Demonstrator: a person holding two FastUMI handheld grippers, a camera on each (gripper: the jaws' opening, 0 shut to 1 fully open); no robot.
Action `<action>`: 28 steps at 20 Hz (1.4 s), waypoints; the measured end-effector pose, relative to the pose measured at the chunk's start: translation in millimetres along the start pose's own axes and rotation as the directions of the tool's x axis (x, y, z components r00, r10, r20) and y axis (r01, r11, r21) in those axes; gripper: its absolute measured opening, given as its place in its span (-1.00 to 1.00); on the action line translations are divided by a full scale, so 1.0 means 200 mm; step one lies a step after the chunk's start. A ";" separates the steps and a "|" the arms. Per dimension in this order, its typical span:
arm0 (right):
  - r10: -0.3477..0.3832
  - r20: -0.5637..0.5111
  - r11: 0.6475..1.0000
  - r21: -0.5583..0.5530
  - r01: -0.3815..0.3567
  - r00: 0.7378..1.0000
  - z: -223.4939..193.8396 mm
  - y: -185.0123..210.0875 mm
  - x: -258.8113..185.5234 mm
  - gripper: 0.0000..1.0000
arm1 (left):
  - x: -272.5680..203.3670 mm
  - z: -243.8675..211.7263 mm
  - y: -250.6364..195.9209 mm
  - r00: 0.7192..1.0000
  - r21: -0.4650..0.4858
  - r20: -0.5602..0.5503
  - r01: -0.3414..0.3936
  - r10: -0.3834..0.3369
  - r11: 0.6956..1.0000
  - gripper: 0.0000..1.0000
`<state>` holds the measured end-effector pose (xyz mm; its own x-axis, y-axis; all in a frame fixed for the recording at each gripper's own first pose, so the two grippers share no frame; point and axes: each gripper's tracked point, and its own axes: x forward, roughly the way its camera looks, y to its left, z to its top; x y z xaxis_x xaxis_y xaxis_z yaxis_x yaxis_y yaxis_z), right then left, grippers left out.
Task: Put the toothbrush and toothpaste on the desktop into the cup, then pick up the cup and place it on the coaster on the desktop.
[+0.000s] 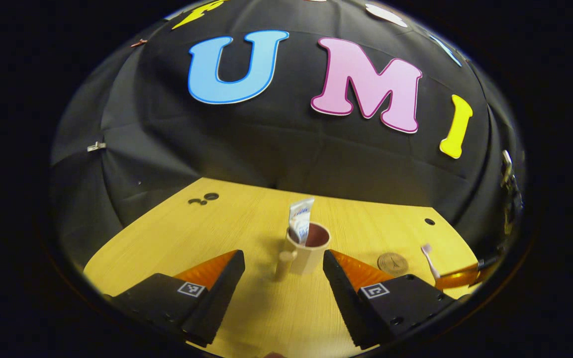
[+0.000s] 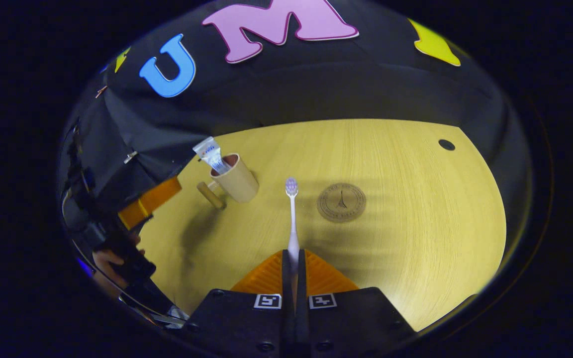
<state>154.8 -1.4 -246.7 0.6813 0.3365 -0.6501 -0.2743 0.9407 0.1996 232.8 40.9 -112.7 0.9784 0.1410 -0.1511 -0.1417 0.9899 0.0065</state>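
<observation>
A beige cup (image 1: 307, 253) with a dark inside and a side handle stands on the wooden desktop (image 1: 246, 219). The toothpaste tube (image 1: 300, 219) leans upright in it. My left gripper (image 1: 283, 268) is open just in front of the cup, nothing between its fingers. In the right gripper view, my right gripper (image 2: 293, 261) is shut on the handle of a white toothbrush (image 2: 292, 219), held above the desktop with its bristle head pointing away. The cup (image 2: 237, 178) with toothpaste (image 2: 210, 154) sits to its left, and the round brown coaster (image 2: 341, 202) to its right. The coaster (image 1: 392, 263) and toothbrush (image 1: 429, 261) also appear in the left gripper view.
Small dark holes (image 1: 205, 199) dot the desktop near its back edge, with another hole (image 2: 446, 144) at the far right. A hand (image 2: 110, 261) holding the left gripper appears at the left of the right gripper view. The black cloth wall bounds the desk behind.
</observation>
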 end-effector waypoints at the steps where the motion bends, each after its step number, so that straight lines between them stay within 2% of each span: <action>1: 0.015 0.031 1.000 -0.007 -0.014 0.999 0.07 0.04 0.02 -0.89 | -0.08 -0.03 0.01 1.000 -0.021 -0.012 -0.012 0.012 1.000 0.95; 3: 0.038 0.097 0.999 -0.028 -0.036 0.995 0.25 0.12 0.07 -0.90 | -0.27 -0.07 0.00 1.000 -0.048 -0.013 -0.012 0.011 0.999 0.95; 9: 0.105 0.200 0.994 -0.054 -0.096 0.974 0.51 0.33 0.21 -0.90 | -0.44 -0.24 0.08 0.997 -0.086 -0.061 -0.050 0.045 0.995 0.95; 10: 0.107 0.225 0.994 -0.052 -0.097 0.968 0.55 0.36 0.23 -1.00 | -0.46 -0.27 0.10 0.996 -0.090 -0.074 -0.060 0.053 0.994 0.94; 11: 0.110 0.257 0.994 -0.045 -0.102 0.960 0.60 0.39 0.25 -0.89 | -0.48 -0.30 0.13 0.994 -0.094 -0.089 -0.075 0.067 0.993 0.94; 14: 0.131 0.329 0.991 -0.042 -0.124 0.935 0.70 0.50 0.35 -0.90 | -0.57 -0.39 0.21 0.988 -0.127 -0.114 -0.116 0.102 0.985 0.95; 16: 0.153 0.347 0.988 -0.045 -0.146 0.925 0.74 0.58 0.42 -0.90 | -0.58 -0.43 0.27 0.984 -0.154 -0.131 -0.141 0.121 0.978 0.95; 21: 0.171 0.419 0.985 -0.089 -0.147 0.892 0.85 0.70 0.65 -0.90 | -0.58 -0.55 0.37 0.975 -0.167 -0.167 -0.173 0.145 0.971 0.95; 24: 0.162 0.437 0.987 -0.083 -0.139 0.885 0.84 0.70 0.80 -0.89 | -0.55 -0.58 0.39 0.976 -0.171 -0.172 -0.161 0.132 0.972 0.95; 28: 0.151 0.479 0.988 -0.083 -0.127 0.865 0.85 0.68 0.86 -0.90 | -0.51 -0.62 0.40 0.978 -0.174 -0.175 -0.147 0.116 0.974 0.95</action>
<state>350.4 192.6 -206.8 0.8728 0.4535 -0.1805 -0.4140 0.8836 0.2186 102.8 104.4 -218.9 0.9138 0.2503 -0.3199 -0.3079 0.9405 -0.1438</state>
